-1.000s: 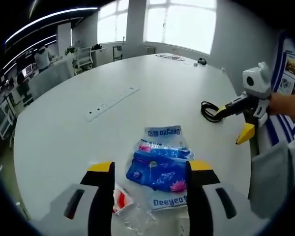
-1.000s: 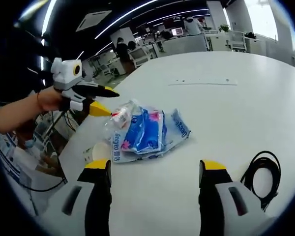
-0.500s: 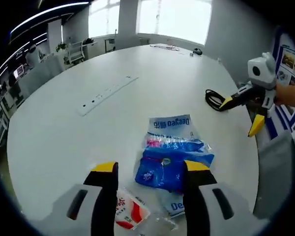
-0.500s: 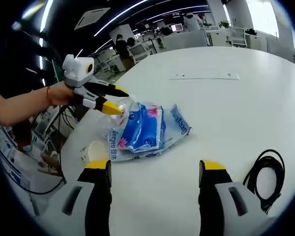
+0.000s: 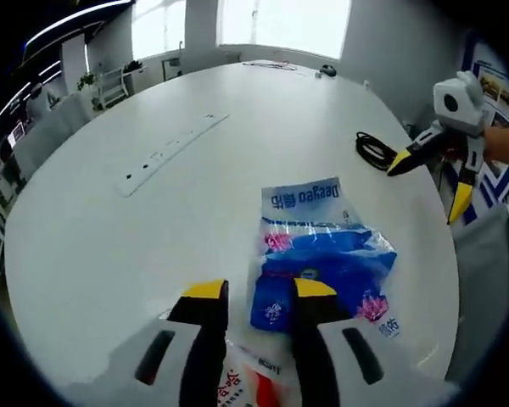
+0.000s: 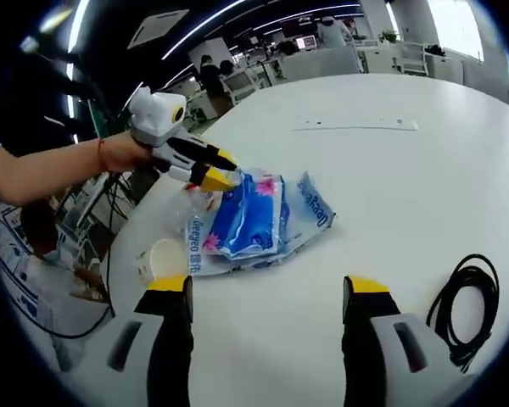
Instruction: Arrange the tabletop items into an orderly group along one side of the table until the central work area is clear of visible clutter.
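Observation:
A blue Deeyeo tissue bag (image 5: pixel 322 254) lies on the white table (image 5: pixel 195 220). My left gripper (image 5: pixel 260 290) hangs over its near end, jaws half closed, the bag's blue corner between them and touching the right jaw. A red and white packet (image 5: pixel 246 386) lies under the jaws. In the right gripper view the left gripper (image 6: pixel 220 168) tips into the bag (image 6: pixel 250 220) from the left, a hand holding it. My right gripper (image 6: pixel 267 288) stands open over bare table with nothing between its fingers; in the left gripper view it (image 5: pixel 428 182) hovers beside a coiled black cable (image 5: pixel 373 151).
A white power strip (image 5: pixel 165 153) lies along the table's middle, also far across (image 6: pixel 360 125). The black cable (image 6: pixel 462 297) sits right of my right jaws. A round white object (image 6: pixel 165 259) rests near the table edge by the bag. Desks and people fill the room behind.
The left gripper has moved forward over the tissue bag's end and its jaws have narrowed to about half their gap. The right gripper has barely moved.

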Available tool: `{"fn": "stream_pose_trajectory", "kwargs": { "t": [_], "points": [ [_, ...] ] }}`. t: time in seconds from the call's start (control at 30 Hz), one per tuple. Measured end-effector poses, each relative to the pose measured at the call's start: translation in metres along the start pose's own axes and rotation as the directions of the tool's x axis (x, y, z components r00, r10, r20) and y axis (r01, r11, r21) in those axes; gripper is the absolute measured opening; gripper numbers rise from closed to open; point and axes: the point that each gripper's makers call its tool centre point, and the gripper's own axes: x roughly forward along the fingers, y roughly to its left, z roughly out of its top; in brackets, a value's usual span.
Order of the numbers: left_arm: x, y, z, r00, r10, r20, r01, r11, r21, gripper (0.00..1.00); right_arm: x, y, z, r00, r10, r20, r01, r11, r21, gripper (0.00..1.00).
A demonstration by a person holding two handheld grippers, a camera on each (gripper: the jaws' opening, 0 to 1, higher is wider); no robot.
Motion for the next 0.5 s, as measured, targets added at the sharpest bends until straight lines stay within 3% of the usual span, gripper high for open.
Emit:
{"fn": "stream_pose_trajectory", "kwargs": {
  "t": [0.33,0.5],
  "points": [
    [0.0012,-0.0017,-0.0027,1.0,-0.017,-0.009,0.017,0.999,0.027,0.0,0.0,-0.0017,-0.0031,1.0,-0.003,-0.004,0.003,1.0,0.002,0.71],
    [-0.0023,-0.0028,-0.0028,1.0,-0.013,-0.007,0.013,1.0,0.018,0.0,0.0012,0.0018,-0.0034,1.0,0.002,-0.004,-0.002,1.0,0.005,0.7]
  ]
}}
